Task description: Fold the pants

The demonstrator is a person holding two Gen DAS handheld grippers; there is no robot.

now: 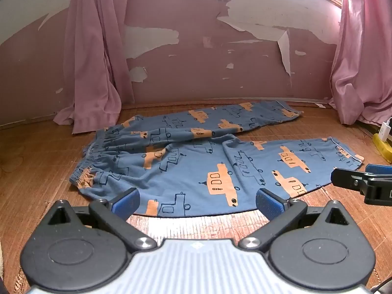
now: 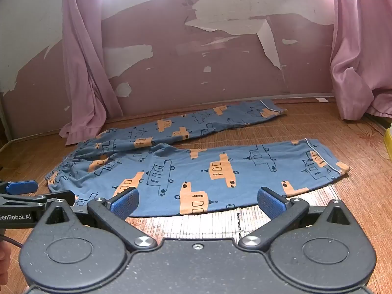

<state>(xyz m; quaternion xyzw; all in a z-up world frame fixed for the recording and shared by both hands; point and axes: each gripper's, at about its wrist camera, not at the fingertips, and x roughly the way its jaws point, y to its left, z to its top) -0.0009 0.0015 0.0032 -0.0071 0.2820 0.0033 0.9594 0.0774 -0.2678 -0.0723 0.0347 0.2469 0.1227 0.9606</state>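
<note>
Blue pants (image 1: 196,164) with orange and outlined vehicle prints lie spread flat on a woven mat, waistband to the left, both legs running right and splayed apart. The same pants (image 2: 196,169) fill the middle of the right wrist view. My left gripper (image 1: 197,202) hovers open just short of the near leg's front edge, nothing between its blue pads. My right gripper (image 2: 197,202) is also open, at the near leg's front edge further toward the cuff. The right gripper's fingers (image 1: 355,178) show at the right edge of the left wrist view; the left gripper's fingers (image 2: 29,191) at the right view's left edge.
A woven mat (image 1: 201,225) covers the floor. A peeling pink wall (image 1: 208,61) stands behind the pants. Pink curtains (image 1: 90,73) hang down to the floor at the left and another curtain (image 1: 365,61) at the right. A yellow object with a white charger (image 1: 383,137) lies at the far right.
</note>
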